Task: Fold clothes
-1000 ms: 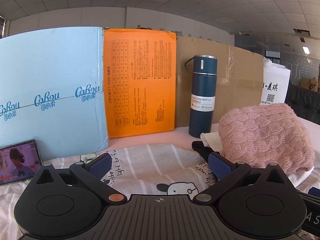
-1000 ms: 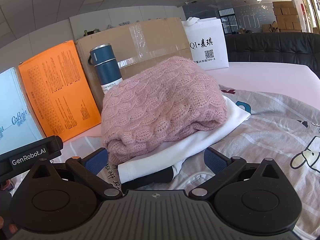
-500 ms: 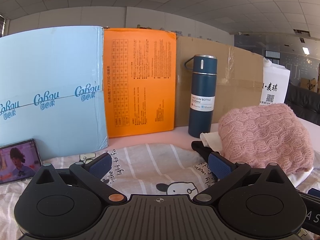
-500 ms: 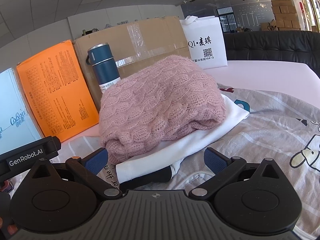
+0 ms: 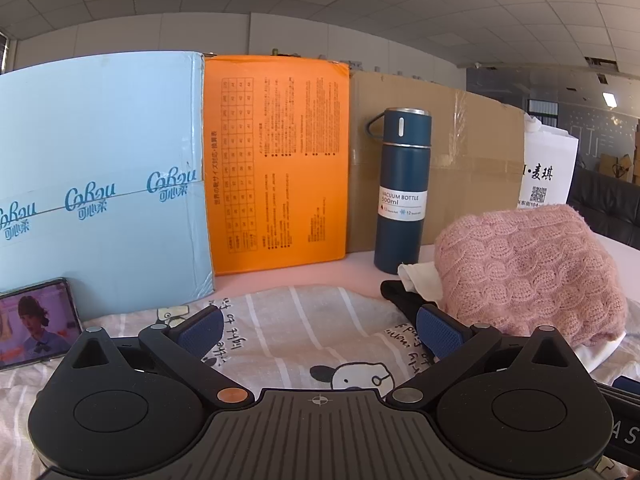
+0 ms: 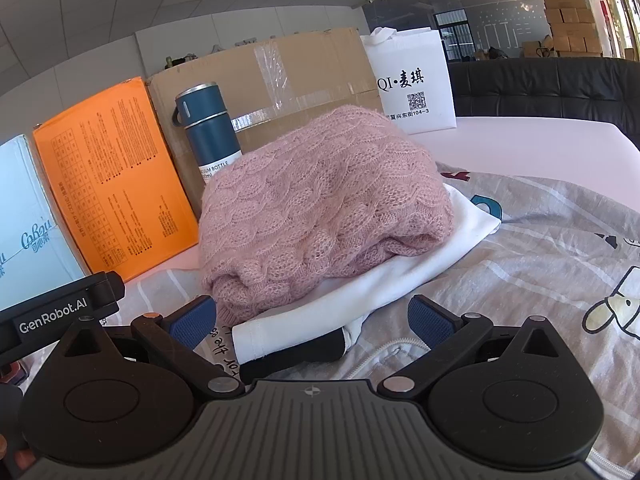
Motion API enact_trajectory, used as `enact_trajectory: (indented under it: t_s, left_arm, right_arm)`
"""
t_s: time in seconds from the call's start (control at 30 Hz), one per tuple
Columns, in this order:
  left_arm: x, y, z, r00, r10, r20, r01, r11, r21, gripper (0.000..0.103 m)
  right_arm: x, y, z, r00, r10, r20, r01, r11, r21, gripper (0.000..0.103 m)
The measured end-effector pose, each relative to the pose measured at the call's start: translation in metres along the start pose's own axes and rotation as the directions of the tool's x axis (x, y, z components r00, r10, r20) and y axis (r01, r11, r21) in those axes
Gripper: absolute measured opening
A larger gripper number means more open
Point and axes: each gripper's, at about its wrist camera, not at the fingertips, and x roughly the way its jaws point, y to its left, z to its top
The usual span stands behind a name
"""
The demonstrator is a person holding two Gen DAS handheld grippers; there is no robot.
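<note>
A folded pink knit sweater [image 6: 316, 208] lies on a folded white garment [image 6: 384, 284], with a black garment [image 6: 296, 354] under that. The stack rests on a grey striped cartoon-print garment [image 6: 540, 264] spread on the table. My right gripper [image 6: 312, 322] is open and empty, its jaws on either side of the stack's near edge. My left gripper [image 5: 320, 330] is open and empty above the printed garment [image 5: 296, 328], with the pink sweater [image 5: 528, 268] to its right.
A blue vacuum bottle [image 5: 404, 192] stands behind the stack. A light blue box [image 5: 100, 176], an orange box [image 5: 276, 164], a brown carton [image 5: 472, 160] and a white bag [image 6: 412, 84] line the back. A phone [image 5: 34, 322] leans at the left. A black sofa [image 6: 552, 86] is behind.
The right gripper has crept slightly to the right along the clothes stack. The left gripper has not visibly moved.
</note>
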Motion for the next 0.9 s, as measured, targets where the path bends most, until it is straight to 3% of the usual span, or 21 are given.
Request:
enact_trajectory:
  t_s: [0.9]
  left_arm:
    - [0.0007,-0.0003,-0.0005,1.000,0.005,-0.004,-0.005,1.000,0.001,0.103]
  right_arm:
    - [0.0013,0.0005,0.0001,1.000,-0.004,-0.006,0.004,1.000,-0.003,0.103]
